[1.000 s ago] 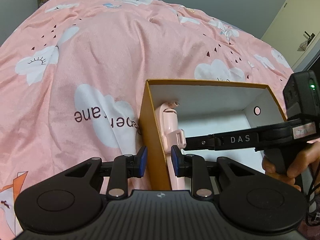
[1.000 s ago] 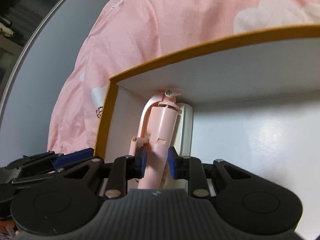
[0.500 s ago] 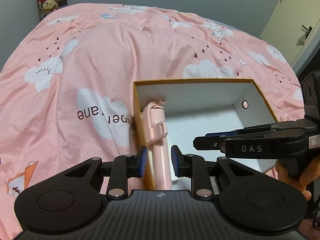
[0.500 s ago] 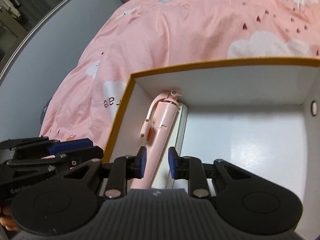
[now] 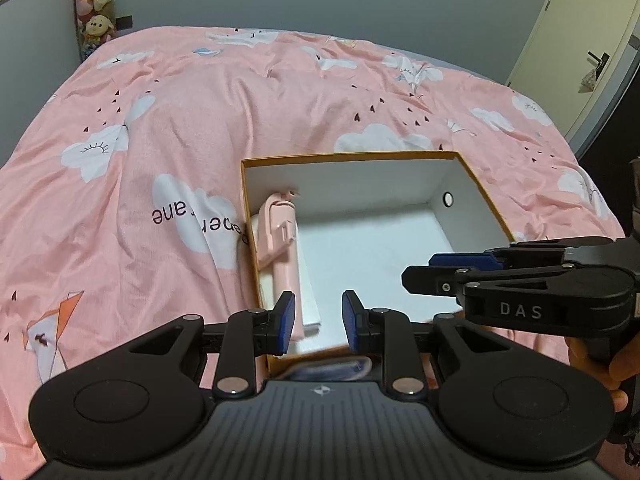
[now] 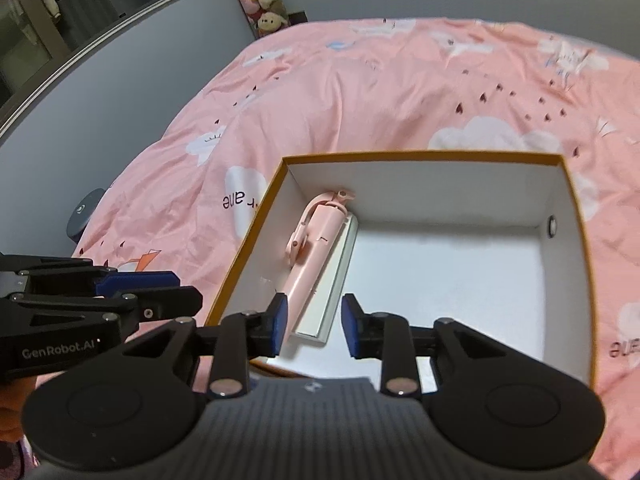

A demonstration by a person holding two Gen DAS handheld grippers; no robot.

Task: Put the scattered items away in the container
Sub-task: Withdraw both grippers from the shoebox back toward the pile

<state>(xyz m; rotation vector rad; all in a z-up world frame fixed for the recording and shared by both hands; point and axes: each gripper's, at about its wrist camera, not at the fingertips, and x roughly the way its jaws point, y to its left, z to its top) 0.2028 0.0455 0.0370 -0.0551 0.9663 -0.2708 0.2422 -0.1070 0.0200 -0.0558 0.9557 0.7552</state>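
Observation:
An orange-rimmed cardboard box (image 5: pixel 348 155) (image 6: pixel 420 154) with a white inside sits on the pink bedspread. A pink selfie stick (image 5: pixel 280 240) (image 6: pixel 316 248) lies inside along its left wall, on top of a flat white packet (image 5: pixel 310 304) (image 6: pixel 340 276). My right gripper (image 6: pixel 312 328) (image 5: pixel 436 276) hovers above the box's near side. Its jaws are opening and nothing is pressed between them. My left gripper (image 5: pixel 319 326) (image 6: pixel 176 292) hangs over the box's near left corner, its narrow gap empty.
The cloud-print pink bedspread (image 5: pixel 200 128) spreads all round the box. A bluish wrapped item (image 5: pixel 332 368) peeks out under the left gripper's body. Plush toys (image 5: pixel 94 20) hang at the far wall, and a door (image 5: pixel 580 40) stands at the right. A hand (image 5: pixel 600 356) holds the right gripper.
Both grippers have risen and drawn back from the box. The right jaws have widened off the pink stick, which now lies loose in the box. The left fingers no longer straddle the wall.

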